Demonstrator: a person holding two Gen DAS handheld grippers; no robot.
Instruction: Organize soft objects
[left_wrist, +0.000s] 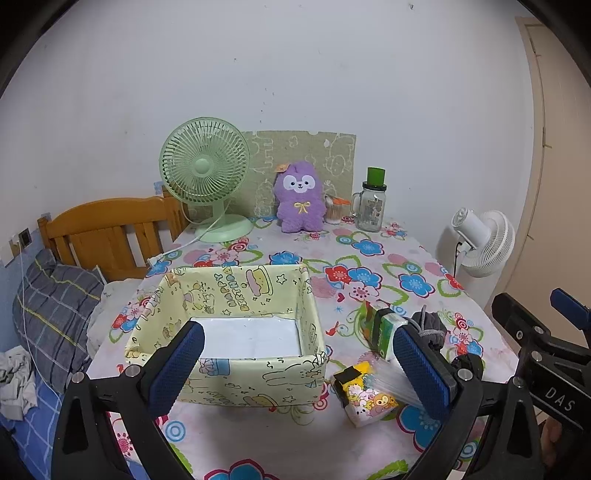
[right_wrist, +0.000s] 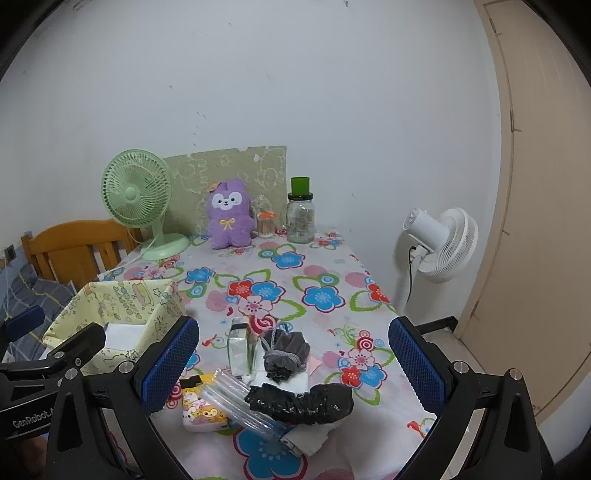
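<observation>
Both views are evenly and rather dimly lit by soft indoor light, with a cool grey cast on the wall (left_wrist: 295, 74). Shadows are faint; a soft one lies under the box (left_wrist: 236, 369). There is mild glare on the clear wrapping (right_wrist: 236, 402). Fisheye distortion bends the door (right_wrist: 535, 221) and blackens the corners. Focus is fairly sharp mid-frame, slightly soft toward the edges.

Two forward wrist views (table (left_wrist: 369, 258) shared)
</observation>
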